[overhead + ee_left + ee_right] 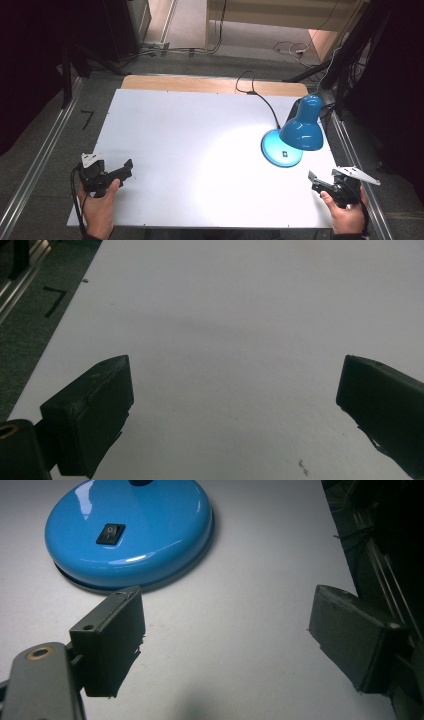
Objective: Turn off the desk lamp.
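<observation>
Both tools, left tool [235, 390] and right tool [225, 630], gape wide, empty; lamp [130, 530] stem cropped.

Blue desk lamp [301, 127] stands upright at the table's right side. Round glossy base [130, 530] rests flat, black rocker switch [110, 533] on top. Shade tilts downward over base. Black cord [260, 97] trails toward far edge.

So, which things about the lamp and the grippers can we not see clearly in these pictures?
- Lamp bulb: high view, hidden inside the blue shade.
- Lamp neck and shade: right gripper view, cut off above the base.
- Switch position: too small to tell.
- Cable end: high view, lost behind the table.
</observation>
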`<state>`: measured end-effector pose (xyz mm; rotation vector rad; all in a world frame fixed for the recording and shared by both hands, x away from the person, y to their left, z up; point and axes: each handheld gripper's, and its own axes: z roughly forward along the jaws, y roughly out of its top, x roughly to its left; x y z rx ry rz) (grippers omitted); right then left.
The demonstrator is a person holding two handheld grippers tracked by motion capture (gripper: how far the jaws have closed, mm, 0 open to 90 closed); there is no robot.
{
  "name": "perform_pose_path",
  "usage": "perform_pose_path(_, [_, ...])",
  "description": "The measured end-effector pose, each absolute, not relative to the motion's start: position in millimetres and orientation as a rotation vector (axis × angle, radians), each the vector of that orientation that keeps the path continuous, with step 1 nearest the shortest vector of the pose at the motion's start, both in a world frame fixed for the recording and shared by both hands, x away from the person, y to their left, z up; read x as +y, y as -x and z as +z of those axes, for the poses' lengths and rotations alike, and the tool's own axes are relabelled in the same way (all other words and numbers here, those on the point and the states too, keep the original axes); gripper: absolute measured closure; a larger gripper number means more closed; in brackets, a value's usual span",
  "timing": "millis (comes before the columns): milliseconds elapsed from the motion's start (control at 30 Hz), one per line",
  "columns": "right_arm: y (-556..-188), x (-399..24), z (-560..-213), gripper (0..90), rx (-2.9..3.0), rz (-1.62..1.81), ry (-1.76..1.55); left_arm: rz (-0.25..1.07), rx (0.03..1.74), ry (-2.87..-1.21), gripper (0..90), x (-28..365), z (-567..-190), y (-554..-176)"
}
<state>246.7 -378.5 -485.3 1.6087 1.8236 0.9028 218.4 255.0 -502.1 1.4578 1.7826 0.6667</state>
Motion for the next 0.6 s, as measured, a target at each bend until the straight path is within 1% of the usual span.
perform_pose_path(600, [-250.0, -371.7, -487.6, 13.4, 1.844, 0.936, -1.617, 0.662, 1.786, -1.467, 2.3, 254.1, -503.3, -219.5])
